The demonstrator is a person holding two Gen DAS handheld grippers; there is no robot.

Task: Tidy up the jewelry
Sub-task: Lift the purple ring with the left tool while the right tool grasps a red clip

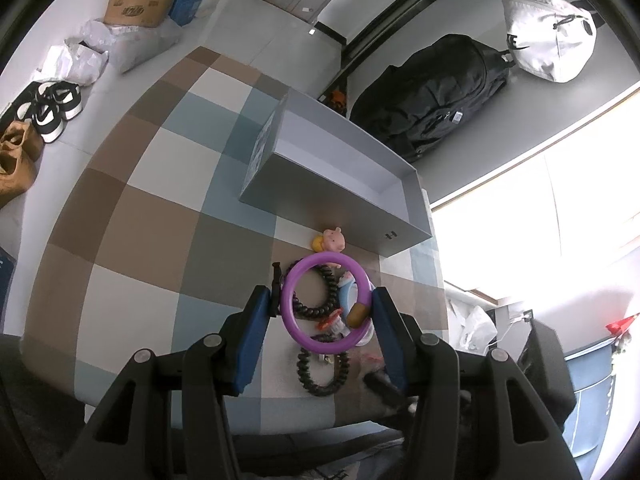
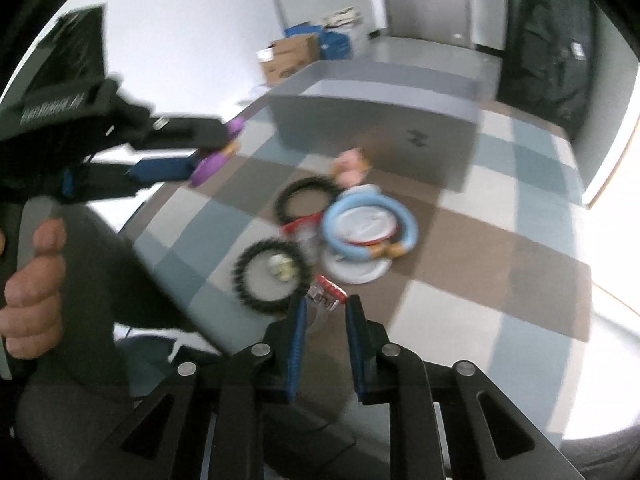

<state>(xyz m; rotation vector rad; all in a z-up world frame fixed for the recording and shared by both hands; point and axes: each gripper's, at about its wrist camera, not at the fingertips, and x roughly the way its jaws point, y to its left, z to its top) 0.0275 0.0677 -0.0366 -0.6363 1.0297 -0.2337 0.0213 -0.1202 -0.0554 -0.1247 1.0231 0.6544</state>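
My left gripper [image 1: 320,300] is shut on a purple ring bracelet [image 1: 294,320] and holds it above the checkered table; it shows at the left of the right wrist view [image 2: 212,148], with the purple ring [image 2: 206,168] between its fingers. Below lie two black beaded bracelets [image 2: 305,200] [image 2: 272,276], a light blue ring bracelet [image 2: 368,226] on a white disc, a pink pig figure [image 2: 351,168] and a red-and-clear clip [image 2: 326,292]. My right gripper [image 2: 326,308] is part open just above the clip, not closed on it. The open grey box [image 1: 340,184] stands behind the pile.
The checkered tablecloth [image 1: 140,220] covers the table. On the floor beyond are shoes [image 1: 52,108], a cardboard box [image 1: 140,0], a black backpack [image 1: 432,92] and a white bag [image 1: 548,32]. A hand [image 2: 32,280] grips the left tool's handle.
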